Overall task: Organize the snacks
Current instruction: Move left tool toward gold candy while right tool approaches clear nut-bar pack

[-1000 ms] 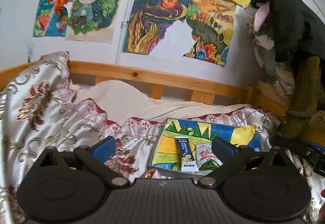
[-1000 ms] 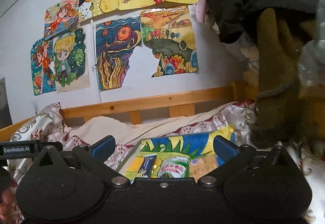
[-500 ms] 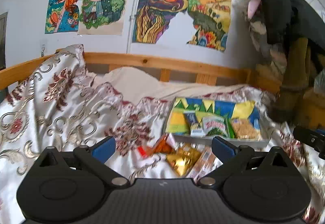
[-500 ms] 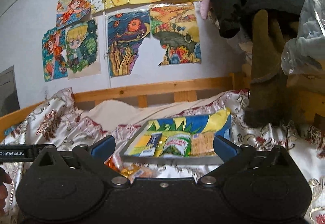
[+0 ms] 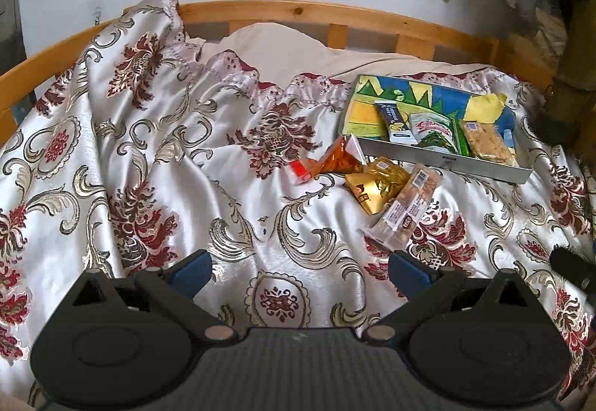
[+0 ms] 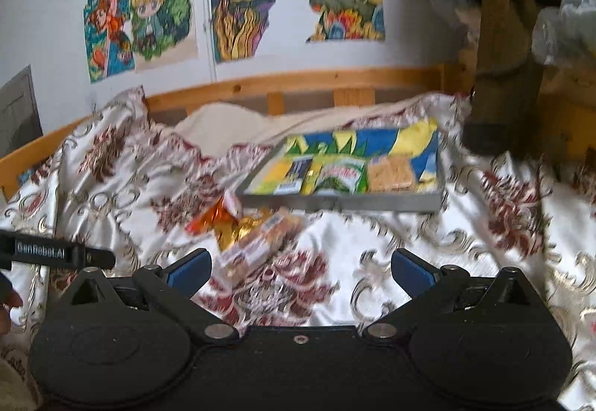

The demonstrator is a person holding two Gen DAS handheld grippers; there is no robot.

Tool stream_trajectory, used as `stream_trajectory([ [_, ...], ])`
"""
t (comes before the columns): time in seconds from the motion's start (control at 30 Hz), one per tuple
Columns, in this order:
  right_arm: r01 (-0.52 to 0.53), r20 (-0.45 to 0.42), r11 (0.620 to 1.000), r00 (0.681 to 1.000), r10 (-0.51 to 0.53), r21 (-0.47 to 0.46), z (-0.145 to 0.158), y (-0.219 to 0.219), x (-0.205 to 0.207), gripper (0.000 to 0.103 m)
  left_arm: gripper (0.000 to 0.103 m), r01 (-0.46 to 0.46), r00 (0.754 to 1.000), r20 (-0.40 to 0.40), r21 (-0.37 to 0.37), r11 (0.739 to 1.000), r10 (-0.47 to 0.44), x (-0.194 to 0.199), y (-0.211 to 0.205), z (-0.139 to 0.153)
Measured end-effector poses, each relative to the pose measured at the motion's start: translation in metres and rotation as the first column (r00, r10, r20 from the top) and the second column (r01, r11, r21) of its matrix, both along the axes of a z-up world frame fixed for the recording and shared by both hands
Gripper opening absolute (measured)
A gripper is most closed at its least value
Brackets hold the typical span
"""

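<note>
Both views tilted down since; tongs (image 5: 300, 275) (image 6: 301, 272) spread, empty.

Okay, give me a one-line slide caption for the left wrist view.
Open left hand-held gripper above a floral bedspread, facing three loose snack packets beside a tray holding three more.
</note>
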State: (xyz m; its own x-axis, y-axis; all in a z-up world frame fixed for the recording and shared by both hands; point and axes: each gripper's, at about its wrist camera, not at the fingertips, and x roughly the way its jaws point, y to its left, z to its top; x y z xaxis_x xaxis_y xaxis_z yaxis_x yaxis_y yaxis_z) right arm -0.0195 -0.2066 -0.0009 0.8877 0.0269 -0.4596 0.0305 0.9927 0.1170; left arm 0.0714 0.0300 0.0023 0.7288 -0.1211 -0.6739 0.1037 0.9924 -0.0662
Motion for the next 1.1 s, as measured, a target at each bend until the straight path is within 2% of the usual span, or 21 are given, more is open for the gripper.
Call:
stream_trajectory([
  [0.37,-0.028,-0.072,0.999,0.997,0.027,-0.022,-0.011,0.01,0.01,0.102,0.102,0.025,0.999,-0.049,0.044,0.999,-0.023,0.01,-0.007,-0.006],
  [0.47,-0.024,-0.092,1.0,0.995,0.023,-0.019,-0.015,0.009,0.014,0.102,0.102,0.014,0.999,-0.034,0.065,0.998,-0.011,0.013,-0.008,-0.008],
  [0.63,-0.008,-0.156,1.0,0.988,0.007,-0.007,-0.023,0.008,0.022,0.102,0.102,-0.009,0.998,-0.062,0.057,0.998,0.012,0.02,-0.005,-0.014],
  [0.83,-0.001,-0.186,1.0,0.983,0.001,0.003,-0.028,0.008,0.024,0.102,0.102,-0.006,0.995,-0.1,0.068,0.998,0.013,0.036,-0.007,-0.023],
  [1.1,-0.012,-0.199,1.0,0.98,0.011,-0.006,-0.034,0.012,0.026,0.102,0.102,0.099,0.991,-0.096,0.095,0.991,-0.089,0.066,-0.019,-0.027],
])
